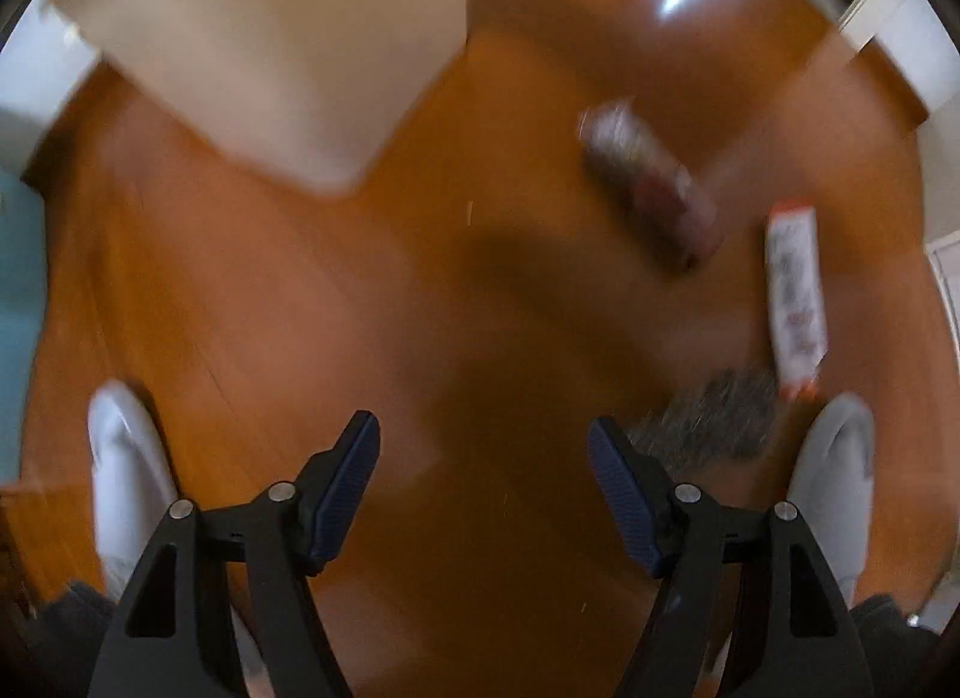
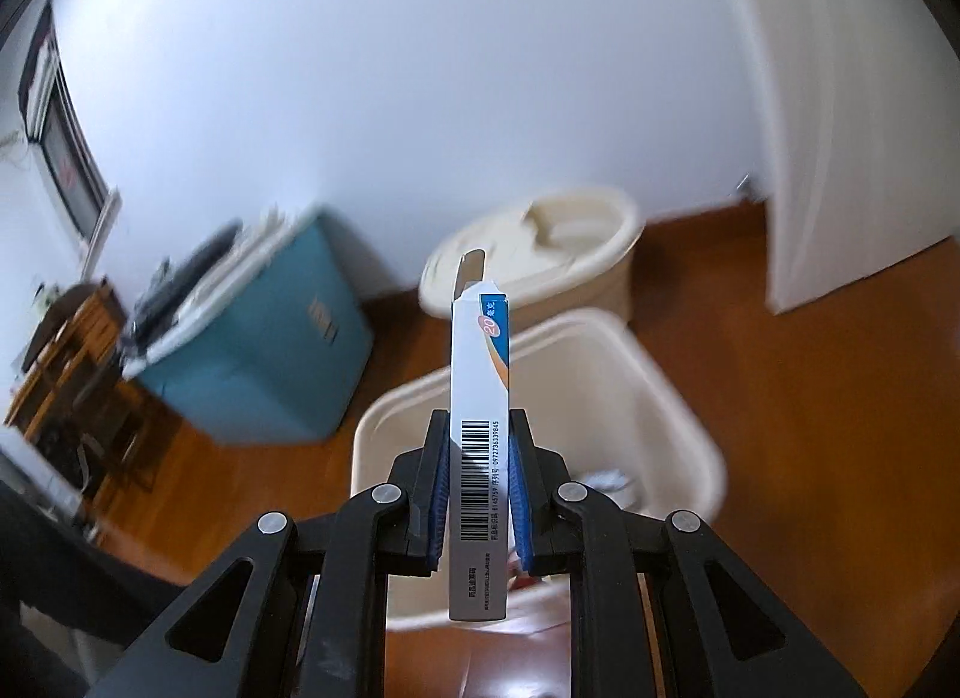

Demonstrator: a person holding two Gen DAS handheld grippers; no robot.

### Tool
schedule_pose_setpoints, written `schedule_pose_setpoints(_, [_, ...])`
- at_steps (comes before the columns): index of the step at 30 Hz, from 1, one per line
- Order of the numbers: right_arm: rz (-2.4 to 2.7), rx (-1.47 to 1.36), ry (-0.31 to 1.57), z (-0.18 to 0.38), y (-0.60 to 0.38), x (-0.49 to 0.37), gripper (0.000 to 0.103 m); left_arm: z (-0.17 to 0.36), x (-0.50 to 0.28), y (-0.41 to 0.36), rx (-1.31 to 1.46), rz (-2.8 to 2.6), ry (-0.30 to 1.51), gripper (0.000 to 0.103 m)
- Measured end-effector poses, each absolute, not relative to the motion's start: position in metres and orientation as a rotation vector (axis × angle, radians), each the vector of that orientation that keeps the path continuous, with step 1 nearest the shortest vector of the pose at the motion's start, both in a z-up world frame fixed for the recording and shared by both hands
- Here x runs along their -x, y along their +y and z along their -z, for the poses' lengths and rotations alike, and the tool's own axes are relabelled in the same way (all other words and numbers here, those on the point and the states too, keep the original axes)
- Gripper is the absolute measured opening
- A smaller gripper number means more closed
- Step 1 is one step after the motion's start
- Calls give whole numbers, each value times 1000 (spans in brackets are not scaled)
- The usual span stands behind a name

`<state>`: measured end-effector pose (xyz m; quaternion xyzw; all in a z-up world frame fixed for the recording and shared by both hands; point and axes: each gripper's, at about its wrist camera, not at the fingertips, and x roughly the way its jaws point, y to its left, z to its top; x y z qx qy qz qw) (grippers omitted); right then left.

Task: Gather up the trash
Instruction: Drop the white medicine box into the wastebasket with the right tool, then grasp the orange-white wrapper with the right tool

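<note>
Right gripper (image 2: 478, 458) clamps a white box (image 2: 480, 428), barcode and "20" readable, above the near bin (image 2: 690, 398). Left gripper (image 1: 483, 476) wide open, empty, over floor (image 1: 300, 308); blurred can (image 1: 648, 182) and carton (image 1: 795, 302) far right.

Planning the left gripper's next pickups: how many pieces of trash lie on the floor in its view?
2: a dark can ahead right, and a white-and-red packet farther right. Blur may hide more.

White barcoded box (image 2: 480, 458), cream bin (image 2: 678, 398), teal cabinet (image 2: 270, 362)
</note>
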<state>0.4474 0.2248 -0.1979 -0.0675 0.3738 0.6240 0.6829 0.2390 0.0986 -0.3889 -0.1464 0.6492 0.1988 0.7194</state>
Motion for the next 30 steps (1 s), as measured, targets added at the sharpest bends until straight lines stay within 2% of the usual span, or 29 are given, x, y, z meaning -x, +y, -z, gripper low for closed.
schedule_pose_setpoints(7, [-1370,309,1049,266,299,-437,18,410,-237,96,343,-344,1485,71])
schedule_pose_setpoints(10, [-1363,355,1125,288,306,-431,22,419,-239,88,331,-290,1523,71])
schedule_pose_setpoints(11, [-1358,379,1149,293,311,-425,30,423,-240,83,327,-274,1545,71])
schedule_pose_setpoints(12, [-1343,424,1163,299,313,-422,32,425,-236,79,318,-266,1562,71])
schedule_pose_setpoints(14, [-1338,474,1115,296,313,-413,56,432,-235,69,265,-265,1604,71])
schedule_pose_setpoints(16, [-1334,483,1086,290,309,-409,69,438,-235,63,230,-261,1637,71])
schedule_pose_setpoints(17, [-1332,475,1072,287,307,-409,72,440,-235,60,232,-254,1648,71])
schedule_pose_setpoints(24, [-1319,261,1028,258,249,-436,74,443,-239,47,240,-209,1650,71])
schedule_pose_setpoints(30, [-1101,33,1051,270,121,-476,78,446,-249,29,209,-180,1657,71])
